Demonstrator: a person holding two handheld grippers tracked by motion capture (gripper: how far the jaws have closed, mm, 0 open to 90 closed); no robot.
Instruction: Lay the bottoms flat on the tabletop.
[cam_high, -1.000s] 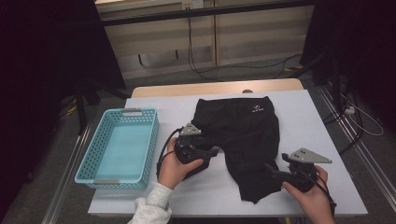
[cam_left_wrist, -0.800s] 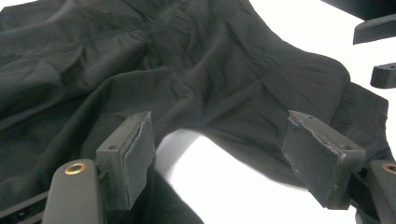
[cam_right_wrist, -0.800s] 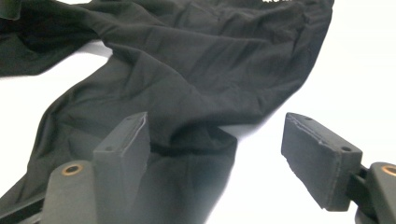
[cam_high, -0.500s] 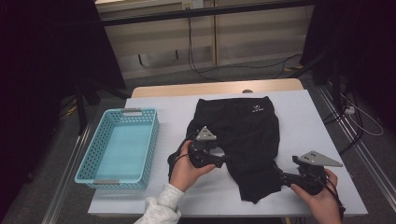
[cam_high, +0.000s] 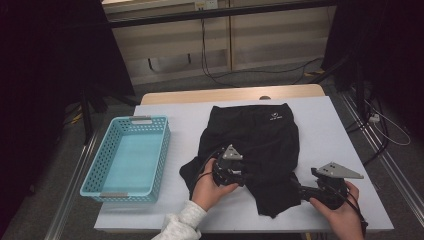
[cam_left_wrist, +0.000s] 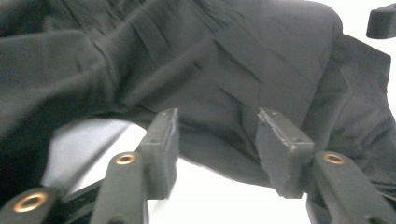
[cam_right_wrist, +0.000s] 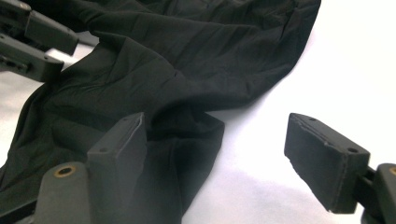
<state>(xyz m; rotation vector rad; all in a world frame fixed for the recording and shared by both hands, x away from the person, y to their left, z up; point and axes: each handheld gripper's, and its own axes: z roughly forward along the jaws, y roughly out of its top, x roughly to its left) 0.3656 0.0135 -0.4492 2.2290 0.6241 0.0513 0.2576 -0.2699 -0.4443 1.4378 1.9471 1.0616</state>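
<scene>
A pair of black shorts (cam_high: 260, 145) lies flat in the middle of the white counter (cam_high: 330, 130), just to the right of the blue basket (cam_high: 127, 157). The left tool (cam_high: 243, 176) sits at the shorts' left leg with its jaws apart, and a fold of the cloth lies between them (not pinched). The right tool (cam_high: 299, 189) sits at the bottom hem of the shorts' right leg. Its jaws are wide apart, one over the cloth and one over the bare counter.
</scene>
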